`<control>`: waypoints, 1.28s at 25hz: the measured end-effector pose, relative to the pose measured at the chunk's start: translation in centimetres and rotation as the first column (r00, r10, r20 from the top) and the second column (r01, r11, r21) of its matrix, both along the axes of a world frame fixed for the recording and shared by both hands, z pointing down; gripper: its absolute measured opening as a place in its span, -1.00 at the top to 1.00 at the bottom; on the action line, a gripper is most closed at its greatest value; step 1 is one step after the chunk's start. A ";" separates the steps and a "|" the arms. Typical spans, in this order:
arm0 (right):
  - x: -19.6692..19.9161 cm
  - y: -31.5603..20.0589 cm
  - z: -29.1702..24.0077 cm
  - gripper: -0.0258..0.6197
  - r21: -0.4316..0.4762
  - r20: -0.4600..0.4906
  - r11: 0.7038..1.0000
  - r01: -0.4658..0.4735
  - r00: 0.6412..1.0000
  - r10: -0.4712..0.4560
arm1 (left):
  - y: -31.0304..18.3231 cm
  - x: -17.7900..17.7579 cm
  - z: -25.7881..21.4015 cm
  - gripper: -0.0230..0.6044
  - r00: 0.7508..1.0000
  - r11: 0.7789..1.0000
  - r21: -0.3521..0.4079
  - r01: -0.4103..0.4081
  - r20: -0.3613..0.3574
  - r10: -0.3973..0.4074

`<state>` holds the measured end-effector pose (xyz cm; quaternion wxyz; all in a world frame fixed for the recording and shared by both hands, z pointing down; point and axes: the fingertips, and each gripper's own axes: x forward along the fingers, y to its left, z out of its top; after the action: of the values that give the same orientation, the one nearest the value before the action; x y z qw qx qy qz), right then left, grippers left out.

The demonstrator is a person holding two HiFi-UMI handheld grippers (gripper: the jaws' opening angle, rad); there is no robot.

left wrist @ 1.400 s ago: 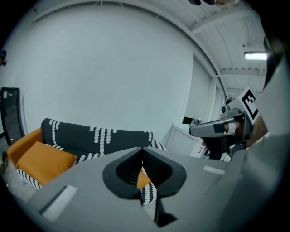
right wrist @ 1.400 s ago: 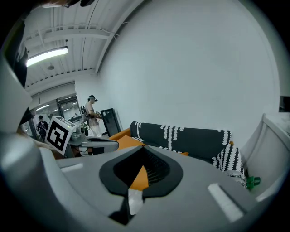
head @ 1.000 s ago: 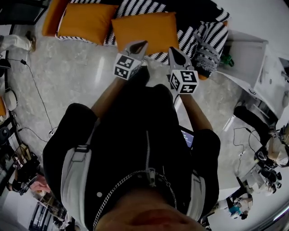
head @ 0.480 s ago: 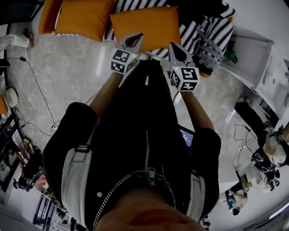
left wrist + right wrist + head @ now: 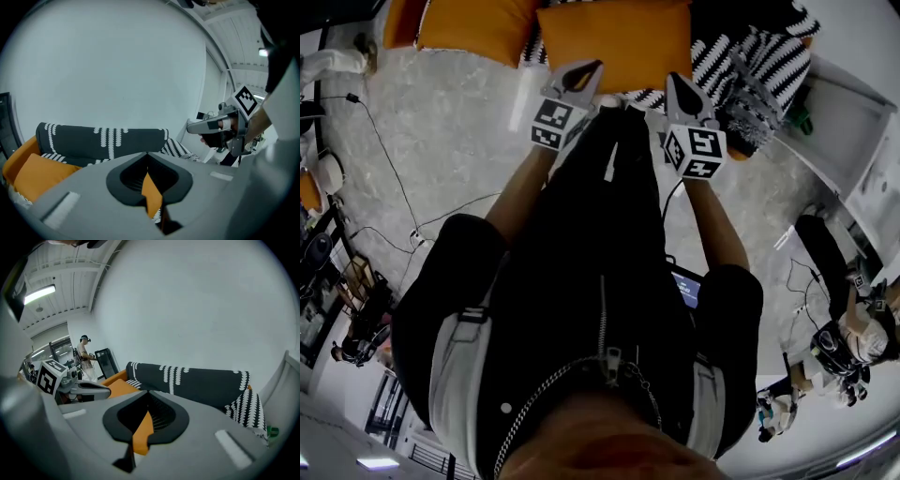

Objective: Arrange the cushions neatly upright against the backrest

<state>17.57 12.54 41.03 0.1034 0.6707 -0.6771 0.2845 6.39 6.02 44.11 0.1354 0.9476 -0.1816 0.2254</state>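
Your left gripper and right gripper are both closed, empty — the orange cushions lie flat; none stands against the backrest yet.

Head view looks steeply down over the person's black jacket; both gripper views face forward, low and near, sharing the black-and-white patterned sofa and orange fabric cushions.
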 end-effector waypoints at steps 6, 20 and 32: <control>3.5 1.2 5.6 0.91 -0.023 -0.018 0.999 -0.025 1.000 0.024 | 1.4 0.9 4.8 0.90 0.999 1.000 0.016 0.009 0.050 -0.010; 6.1 1.5 19.0 0.91 -0.136 -0.042 0.988 -0.079 0.996 0.074 | 1.5 -2.5 18.0 0.90 0.976 0.999 -0.009 0.032 0.215 -0.030; 5.9 1.6 25.5 0.91 -0.196 -0.094 0.977 -0.080 0.994 0.063 | 0.9 -6.4 24.5 0.90 0.957 0.994 -0.038 0.100 0.278 -0.086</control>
<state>23.45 14.18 66.52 0.1891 0.6927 -0.6155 0.3250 -0.04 6.91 68.66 0.1439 0.8934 -0.2371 0.3535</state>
